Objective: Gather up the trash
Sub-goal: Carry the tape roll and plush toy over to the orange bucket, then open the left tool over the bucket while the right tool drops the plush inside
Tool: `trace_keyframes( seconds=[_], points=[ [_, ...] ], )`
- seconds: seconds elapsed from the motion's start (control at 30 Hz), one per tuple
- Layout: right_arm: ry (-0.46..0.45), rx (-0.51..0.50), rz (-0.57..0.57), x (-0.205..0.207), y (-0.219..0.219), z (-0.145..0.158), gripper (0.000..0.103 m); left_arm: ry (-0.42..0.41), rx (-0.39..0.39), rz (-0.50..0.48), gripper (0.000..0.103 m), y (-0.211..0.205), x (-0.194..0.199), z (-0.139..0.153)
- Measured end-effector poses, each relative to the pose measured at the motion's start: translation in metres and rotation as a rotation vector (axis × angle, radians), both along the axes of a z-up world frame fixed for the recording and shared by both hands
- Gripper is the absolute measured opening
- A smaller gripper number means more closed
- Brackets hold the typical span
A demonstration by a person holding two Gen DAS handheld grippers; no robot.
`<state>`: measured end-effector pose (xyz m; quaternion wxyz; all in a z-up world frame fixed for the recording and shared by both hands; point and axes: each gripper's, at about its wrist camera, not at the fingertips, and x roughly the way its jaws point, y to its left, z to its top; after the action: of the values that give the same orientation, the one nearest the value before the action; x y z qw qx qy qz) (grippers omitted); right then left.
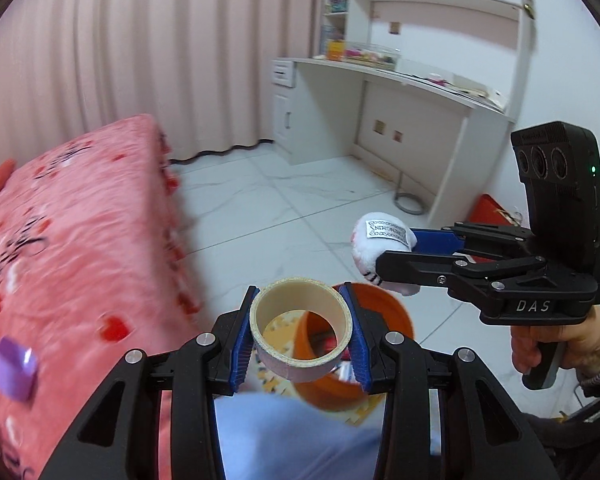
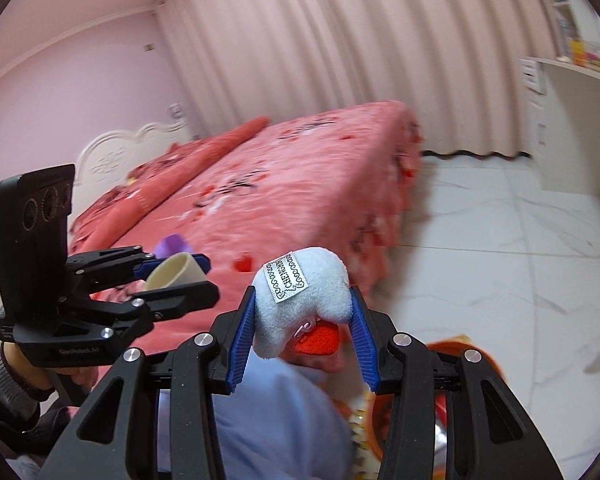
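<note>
left gripper point(image 1: 302, 330) clamped on tape roll point(image 1: 301, 330) | right gripper point(image 2: 304, 320) clamped on plush toy point(image 2: 304, 304) | orange bin point(image 1: 384, 316) beneath | red bed point(image 1: 72, 232) 9 o'clock | white tile floor point(image 1: 260, 208)

Tape ring point(image 1: 301, 328) above bucket point(image 1: 384, 312), beside bed point(image 1: 80, 240)

Home bedroom, pink bed point(image 2: 284, 200), curtains point(image 2: 340, 52), desk point(image 1: 384, 80)

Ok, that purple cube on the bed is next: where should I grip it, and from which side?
Grip the purple cube across two opposite flat side faces, coming down from above: it sits on the pink bedspread with its top exposed. Both grippers are full, though: the left gripper holds the tape roll and the right gripper the plush toy, so empty one into the orange bin first.
</note>
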<state>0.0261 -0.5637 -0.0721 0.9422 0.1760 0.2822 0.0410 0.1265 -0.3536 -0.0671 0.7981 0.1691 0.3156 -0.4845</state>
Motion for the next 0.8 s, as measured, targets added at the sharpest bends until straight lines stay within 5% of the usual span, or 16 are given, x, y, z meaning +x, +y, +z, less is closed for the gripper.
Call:
trace_keyframes(
  seconds=[0.43,0.8],
  points=[
    [0.104,0.005,-0.193,-0.034,-0.090,-0.062,0.046,0.088,0.033,-0.107,0.042,-0.091,-0.002,-0.041],
    [0.159,0.058,-0.229,-0.023,-0.107,-0.100,0.047,0.130,0.112,-0.143,0.042,-0.121,0.001,-0.068]
  ],
)
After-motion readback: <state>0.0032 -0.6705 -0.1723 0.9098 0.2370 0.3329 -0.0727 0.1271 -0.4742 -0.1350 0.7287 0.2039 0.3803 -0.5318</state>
